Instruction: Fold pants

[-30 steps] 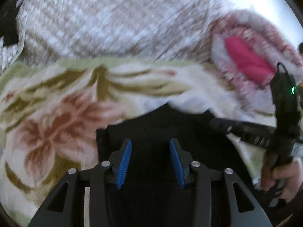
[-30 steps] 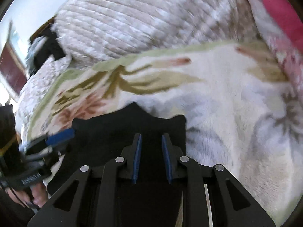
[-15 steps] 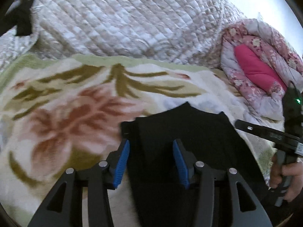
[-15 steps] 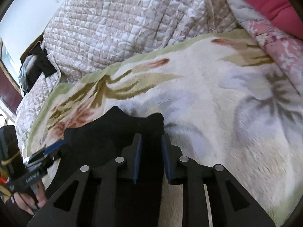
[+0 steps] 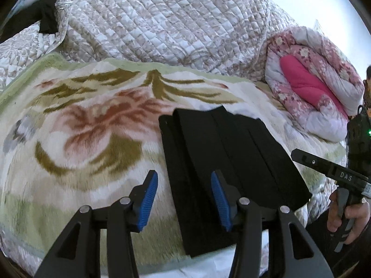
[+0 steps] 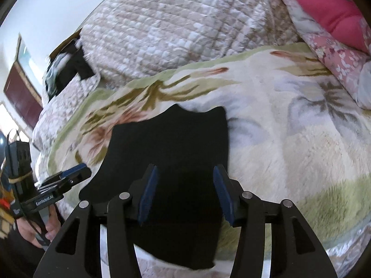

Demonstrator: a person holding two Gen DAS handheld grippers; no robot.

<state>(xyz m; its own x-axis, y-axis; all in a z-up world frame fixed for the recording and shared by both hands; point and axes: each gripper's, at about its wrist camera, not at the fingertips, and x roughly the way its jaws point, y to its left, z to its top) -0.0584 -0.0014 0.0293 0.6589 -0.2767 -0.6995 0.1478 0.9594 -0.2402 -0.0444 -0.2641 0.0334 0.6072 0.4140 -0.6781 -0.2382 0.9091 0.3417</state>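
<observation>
Behind everything, a quilted grey-white coverlet point(image 5: 162, 23) heaped against the wall, with a pink floral duvet point(image 5: 313, 88) rolled up to the right. In front, spread over the bed, a plush floral blanket point(image 5: 81, 127), soft and deep-piled. On it, near the front edge, black pants point(image 5: 231, 150) lying as a compact folded block, layers stacked in visible steps along the far end. Folding looks nearly or fully done.

Over the near-left corner of the block, the left gripper point(image 5: 184, 199): jaws wide apart, nothing between them, one blue pad above the blanket and the other above the cloth. Over the near edge on the other side, the right gripper point(image 6: 185, 192): jaws likewise spread wide, empty, both pads above black fabric.

Risks, by judgement only:
- Stepped layers sliding apart if pinched through only the top ply; thin, slick-looking fabric, likely to shear.
- Blanket pile caught together with the pants if a pad digs low, dragging the whole block askew.
- Near end slumping over the bed's front edge if nudged forward.
</observation>
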